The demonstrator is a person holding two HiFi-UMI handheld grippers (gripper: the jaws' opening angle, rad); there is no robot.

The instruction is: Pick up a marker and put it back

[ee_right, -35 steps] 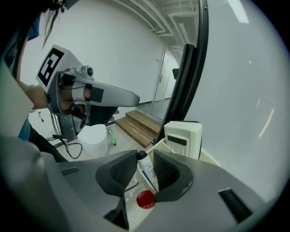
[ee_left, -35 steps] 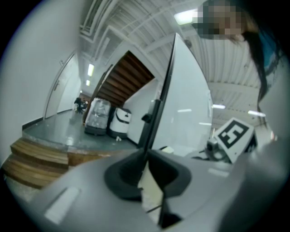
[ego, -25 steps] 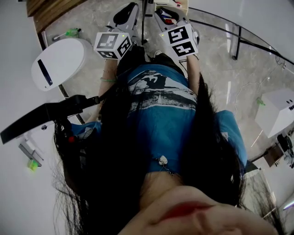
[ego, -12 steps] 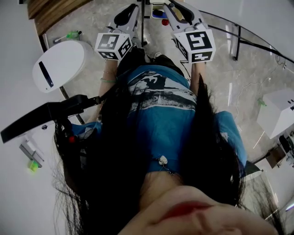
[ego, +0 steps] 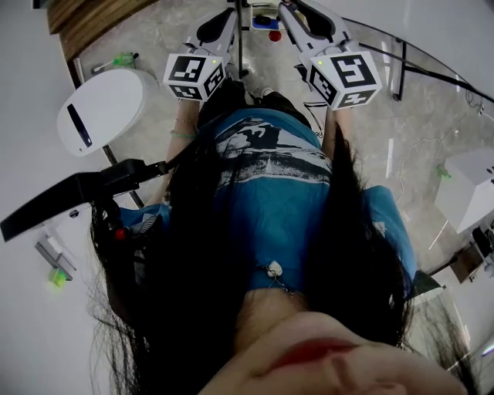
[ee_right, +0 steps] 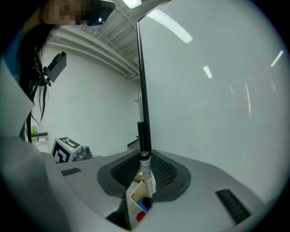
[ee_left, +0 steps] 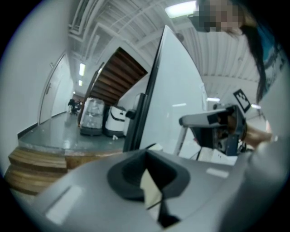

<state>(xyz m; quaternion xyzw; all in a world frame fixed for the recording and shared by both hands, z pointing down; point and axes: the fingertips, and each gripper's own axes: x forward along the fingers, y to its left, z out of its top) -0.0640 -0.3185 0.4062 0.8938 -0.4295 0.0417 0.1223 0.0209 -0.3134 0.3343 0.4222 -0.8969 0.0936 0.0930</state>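
Your right tool (ee_right: 143,192) gripped a white marker (ee_right: 146,172) that stood upright between its jaws. Your left tool (ee_left: 152,186) was drawn narrow, nothing held in it.

Left gripper (ee_left: 153,197) closed; right gripper (ee_right: 141,194) clamping marker (ee_right: 147,174)

The white cylindrical marker (ee_right: 146,174) stands between the fingers of the right gripper (ee_right: 144,183), over a small open cardboard box (ee_right: 136,207), with the left gripper (ego: 220,21) to its left.

Grey floor (ego: 432,116) carries perhaps a white bin (ego: 104,108).
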